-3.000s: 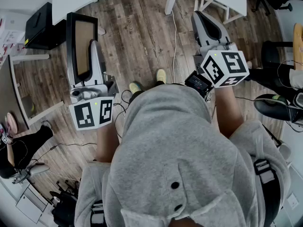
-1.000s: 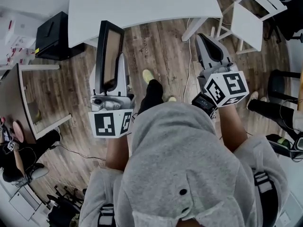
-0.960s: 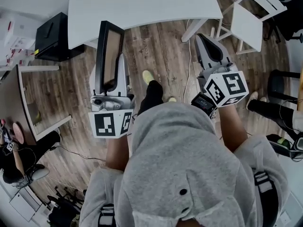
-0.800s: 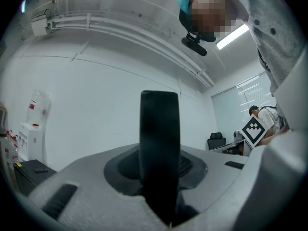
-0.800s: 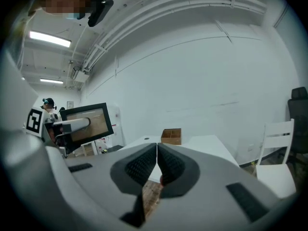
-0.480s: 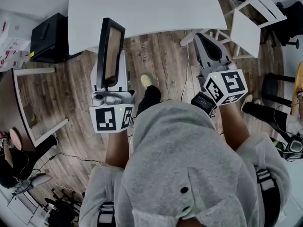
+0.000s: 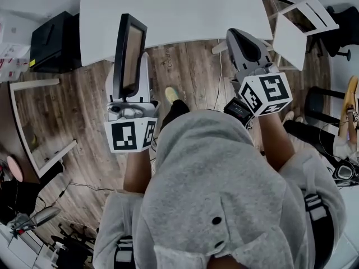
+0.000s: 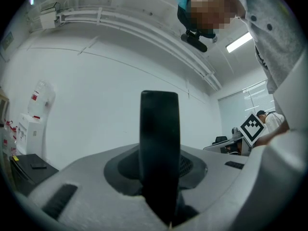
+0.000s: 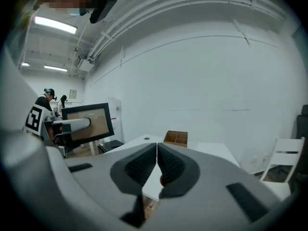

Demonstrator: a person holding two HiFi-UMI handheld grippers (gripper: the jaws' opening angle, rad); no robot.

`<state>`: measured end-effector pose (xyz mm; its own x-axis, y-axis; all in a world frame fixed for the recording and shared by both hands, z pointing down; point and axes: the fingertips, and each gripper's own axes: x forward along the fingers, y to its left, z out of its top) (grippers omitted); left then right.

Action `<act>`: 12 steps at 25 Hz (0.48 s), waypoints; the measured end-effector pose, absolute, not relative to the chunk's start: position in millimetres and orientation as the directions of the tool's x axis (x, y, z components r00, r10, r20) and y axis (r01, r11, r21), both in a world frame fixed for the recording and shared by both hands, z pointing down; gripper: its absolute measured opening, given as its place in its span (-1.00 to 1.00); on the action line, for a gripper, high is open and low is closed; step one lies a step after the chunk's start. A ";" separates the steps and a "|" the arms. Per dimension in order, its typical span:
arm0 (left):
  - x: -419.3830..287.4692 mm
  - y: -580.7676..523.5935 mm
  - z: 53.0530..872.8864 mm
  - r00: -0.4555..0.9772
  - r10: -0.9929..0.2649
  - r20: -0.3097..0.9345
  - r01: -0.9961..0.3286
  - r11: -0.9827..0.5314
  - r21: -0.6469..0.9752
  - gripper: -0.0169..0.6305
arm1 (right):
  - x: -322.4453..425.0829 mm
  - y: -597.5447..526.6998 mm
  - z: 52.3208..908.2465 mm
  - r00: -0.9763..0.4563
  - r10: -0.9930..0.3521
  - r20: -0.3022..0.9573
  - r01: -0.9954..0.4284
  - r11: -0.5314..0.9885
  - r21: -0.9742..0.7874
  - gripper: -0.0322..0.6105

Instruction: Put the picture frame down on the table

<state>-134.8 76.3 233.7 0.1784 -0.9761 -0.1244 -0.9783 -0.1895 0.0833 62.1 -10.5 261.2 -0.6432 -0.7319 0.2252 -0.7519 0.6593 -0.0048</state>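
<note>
The picture frame (image 7: 128,43) is black with a brown inner panel. It stands on edge in my left gripper (image 7: 130,77), over the near edge of the white table (image 7: 185,7). In the left gripper view the frame's dark edge (image 8: 160,129) rises straight up between the pads, with my left gripper (image 8: 160,196) shut on it. My right gripper (image 7: 245,42) hovers at the table's near right corner, shut and holding nothing. From the right gripper view its pads (image 9: 157,163) meet, and the frame (image 9: 89,121) shows off to the left.
A black box (image 7: 50,35) sits on the wood floor left of the table. A white chair (image 7: 300,24) stands at the right. On the table's far part there is a small wooden compartment box (image 9: 175,137). Cables lie on the floor.
The person has stepped toward the table, carrying both grippers forward. The frame's top now overlaps the table's near edge. Neither gripper's jaws have visibly changed.
</note>
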 end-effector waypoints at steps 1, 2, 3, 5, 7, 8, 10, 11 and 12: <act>-138.8 74.2 235.3 0.179 -0.976 -0.121 -0.978 -0.190 0.083 -0.57 | 57.8 -13.3 262.1 -0.642 -0.733 0.225 -0.753 0.658 -0.005 -0.82; -142.9 71.6 237.1 0.180 -0.977 -0.117 -0.978 -0.190 0.083 -0.57 | 54.0 -16.1 263.3 -0.639 -0.735 0.226 -0.755 0.656 -0.005 -0.82; -147.1 68.8 239.1 0.180 -0.977 -0.114 -0.978 -0.190 0.085 -0.57 | 50.5 -18.9 264.8 -0.637 -0.736 0.228 -0.757 0.654 -0.004 -0.82; -154.2 64.2 242.0 0.177 -0.978 -0.110 -0.978 -0.187 0.090 -0.57 | 44.7 -22.6 267.6 -0.636 -0.736 0.231 -0.757 0.653 -0.004 -0.82; -157.6 60.8 241.7 0.179 -0.978 -0.110 -0.978 -0.190 0.090 -0.57 | 41.7 -24.8 268.5 -0.637 -0.735 0.232 -0.757 0.653 -0.006 -0.82; -158.7 58.8 240.5 0.183 -0.977 -0.111 -0.977 -0.193 0.088 -0.57 | 40.4 -26.4 268.2 -0.636 -0.736 0.232 -0.758 0.653 -0.006 -0.82; -161.5 55.0 238.7 0.188 -0.975 -0.115 -0.977 -0.198 0.081 -0.57 | 35.9 -29.2 267.2 -0.636 -0.738 0.228 -0.759 0.651 -0.008 -0.82; -163.0 53.5 238.3 0.190 -0.975 -0.116 -0.977 -0.200 0.080 -0.57 | 33.5 -30.1 267.1 -0.636 -0.738 0.227 -0.759 0.652 -0.008 -0.82; -164.2 52.2 238.1 0.192 -0.974 -0.117 -0.976 -0.202 0.081 -0.57 | 31.6 -30.8 267.0 -0.636 -0.737 0.228 -0.758 0.652 -0.004 -0.82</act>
